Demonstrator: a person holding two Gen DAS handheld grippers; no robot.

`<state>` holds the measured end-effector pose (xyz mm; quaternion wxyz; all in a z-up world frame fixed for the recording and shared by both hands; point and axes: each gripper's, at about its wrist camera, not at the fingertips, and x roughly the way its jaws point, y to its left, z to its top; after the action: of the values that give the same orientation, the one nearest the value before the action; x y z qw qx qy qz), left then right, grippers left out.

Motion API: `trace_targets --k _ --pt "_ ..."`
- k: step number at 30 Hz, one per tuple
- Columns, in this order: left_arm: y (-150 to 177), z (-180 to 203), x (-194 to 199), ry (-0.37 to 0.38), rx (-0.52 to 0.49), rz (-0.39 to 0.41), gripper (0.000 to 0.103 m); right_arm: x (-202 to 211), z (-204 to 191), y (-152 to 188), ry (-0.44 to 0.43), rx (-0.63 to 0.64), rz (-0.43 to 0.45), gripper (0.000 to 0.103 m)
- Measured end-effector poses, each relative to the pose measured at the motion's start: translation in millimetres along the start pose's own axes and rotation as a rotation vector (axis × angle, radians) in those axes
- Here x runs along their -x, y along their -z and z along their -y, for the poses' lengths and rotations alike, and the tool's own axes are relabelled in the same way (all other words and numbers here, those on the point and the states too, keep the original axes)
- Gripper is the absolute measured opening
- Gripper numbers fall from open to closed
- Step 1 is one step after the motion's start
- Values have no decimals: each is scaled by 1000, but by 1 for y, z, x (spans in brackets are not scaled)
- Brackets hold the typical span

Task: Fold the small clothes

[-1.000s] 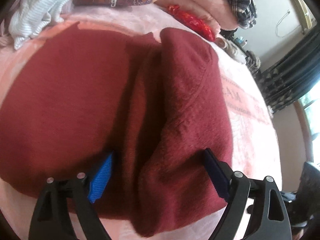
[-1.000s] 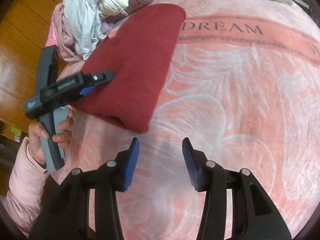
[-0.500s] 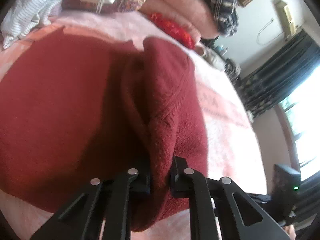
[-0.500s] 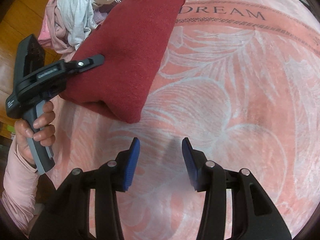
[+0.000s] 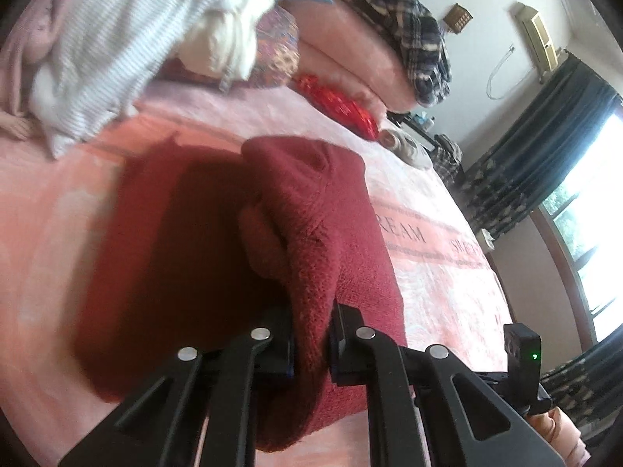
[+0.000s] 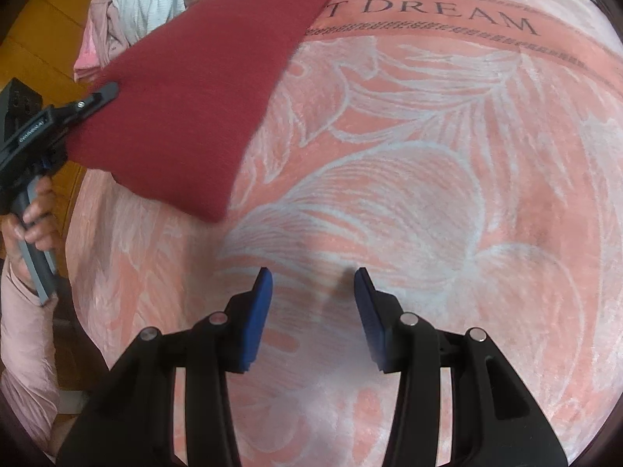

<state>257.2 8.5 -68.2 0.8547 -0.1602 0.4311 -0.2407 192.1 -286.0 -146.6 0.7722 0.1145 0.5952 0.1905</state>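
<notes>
While the left gripper (image 5: 311, 334) pinches a bunched edge of the dark red knit garment (image 6: 202, 89), its fingers closed on the cloth, the right gripper (image 6: 311, 307) hovers with fingers wide over the bare pink blanket (image 6: 428, 194). The garment lies toward ten o'clock in the right wrist view, near the laundry pile (image 5: 128, 39). A good fold likely means carrying the held edge low and level across, then releasing only once edges align, with the right gripper pinning the crease.
</notes>
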Motion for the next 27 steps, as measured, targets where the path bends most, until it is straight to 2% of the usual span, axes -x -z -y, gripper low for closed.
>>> trace_targets --k 5,14,16,18,20,23,26,27 --pt "-7 -30 22 -35 22 25 11 -4 -6 -3 -4 6 -1 44" --pt "1 -70 44 -95 19 27 11 -12 -18 -1 -12 32 -6 44" --pt "3 -75 40 -122 -7 18 11 -14 -21 -3 -14 31 -8 44" --pt "11 -84 26 -181 -27 -9 11 -15 -25 -4 -14 29 -7 44" --pt "20 -99 10 -184 20 -46 12 -16 -28 -6 -23 26 -8 44" --pt "29 -105 3 -181 33 -31 12 -16 -32 -12 -63 -8 -1 44" --pt "27 -97 12 -179 26 -20 18 -13 -35 -21 -141 -51 10 45" --pt "26 -95 14 -185 26 -22 26 -12 -38 -24 -151 -55 15 47"
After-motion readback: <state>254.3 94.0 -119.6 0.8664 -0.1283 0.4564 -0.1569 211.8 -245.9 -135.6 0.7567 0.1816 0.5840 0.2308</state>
